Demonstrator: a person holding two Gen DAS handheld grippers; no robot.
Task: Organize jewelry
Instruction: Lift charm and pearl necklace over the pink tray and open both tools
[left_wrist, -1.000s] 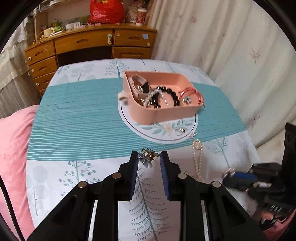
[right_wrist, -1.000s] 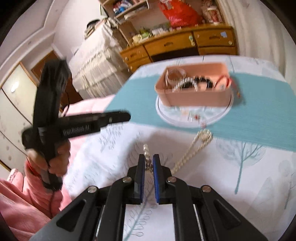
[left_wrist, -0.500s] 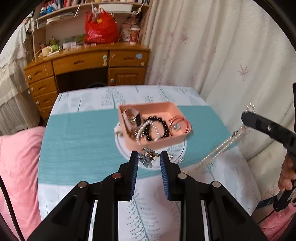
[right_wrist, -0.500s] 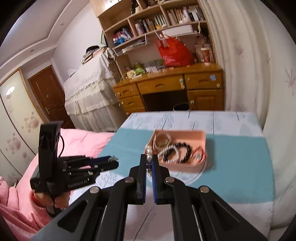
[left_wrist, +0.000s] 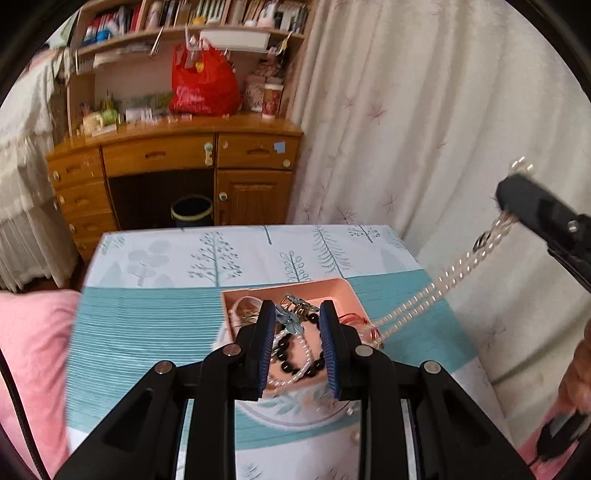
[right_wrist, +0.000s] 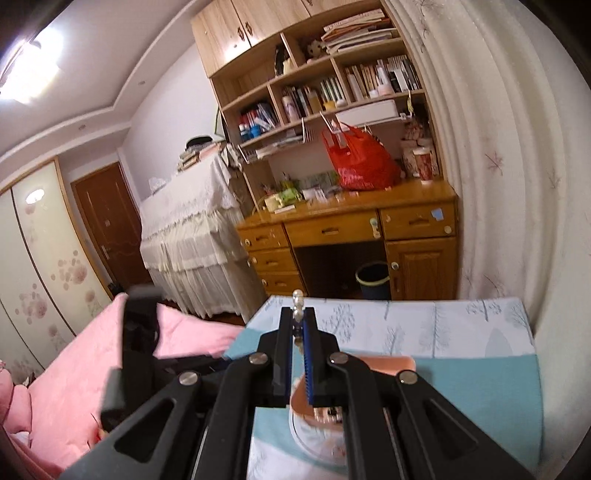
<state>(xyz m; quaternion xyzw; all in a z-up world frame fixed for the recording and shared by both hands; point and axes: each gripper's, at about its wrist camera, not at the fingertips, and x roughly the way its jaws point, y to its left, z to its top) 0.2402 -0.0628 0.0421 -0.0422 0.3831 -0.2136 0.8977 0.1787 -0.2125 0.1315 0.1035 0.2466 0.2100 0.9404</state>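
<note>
While the left gripper (left_wrist: 297, 319) hangs above the pink tray (left_wrist: 343, 290), a small hair clip (left_wrist: 295, 314) with pale blue fabric petals and a gold metal frame sits between its ribbed blue pads (left_wrist: 266, 347), gap fairly wide. Clip touches the left pad; contact on the right pad I can't confirm, so whether it is actually clamped is unclear. Tray is a smooth, rounded-corner rectangle of matte pink plastic on a round white plate (left_wrist: 295, 413) with a leaf print. Inside it: a black bead bracelet (left_wrist: 286, 363), glossy round beads, a white pearl strand (left_wrist: 295, 376), and thin red wire bangles (left_wrist: 352, 318) at the right end. The right gripper (right_wrist: 298, 328) has its pads pinched nearly together on a pearl necklace (left_wrist: 428, 297); two round pearls poke up past its fingertips in the right wrist view. In the left wrist view the necklace hangs as a doubled strand of small glossy beads, slanting down from the black fingers toward the tray's right edge, low end near the bangles. Tablecloth (left_wrist: 147, 332) is smooth fabric, teal striped band across the middle, white ends with tree prints. Behind: wooden desk (left_wrist: 177, 155) with drawers, crinkled red plastic bag (left_wrist: 203, 83) on top, pleated cream curtain (left_wrist: 406, 110) at right, pink bedding (left_wrist: 29, 350) at left.
</note>
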